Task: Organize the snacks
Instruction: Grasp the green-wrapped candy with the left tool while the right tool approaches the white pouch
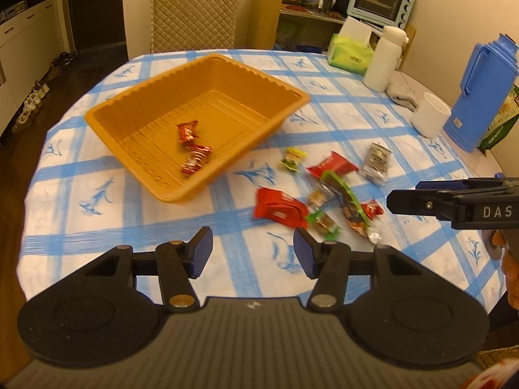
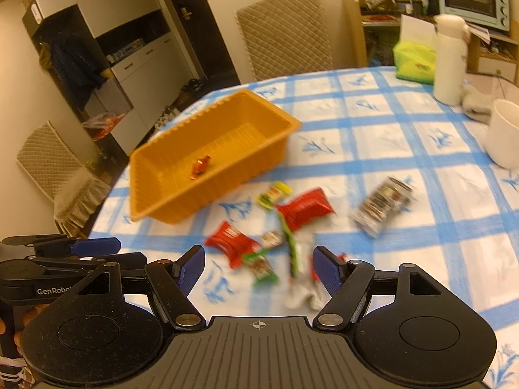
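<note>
The round tabletop (image 1: 324, 64), under a blue-checked cloth, carries an orange plastic tray (image 1: 136, 110) holding two red-wrapped candies (image 1: 193, 149); beside the tray, on the cloth, lies a loose scatter of snacks: two red packets (image 1: 280, 207) (image 1: 332, 166), a silver packet (image 1: 376, 162), a small yellow-green sachet (image 1: 293, 158) and green-wrapped pieces (image 1: 326, 225); the left gripper (image 1: 252, 253) hovers near them, fingers spread wide, gripping nothing; the right gripper (image 2: 258, 269) likewise stands wide apart and empty, above the nearest wrappers.
</note>
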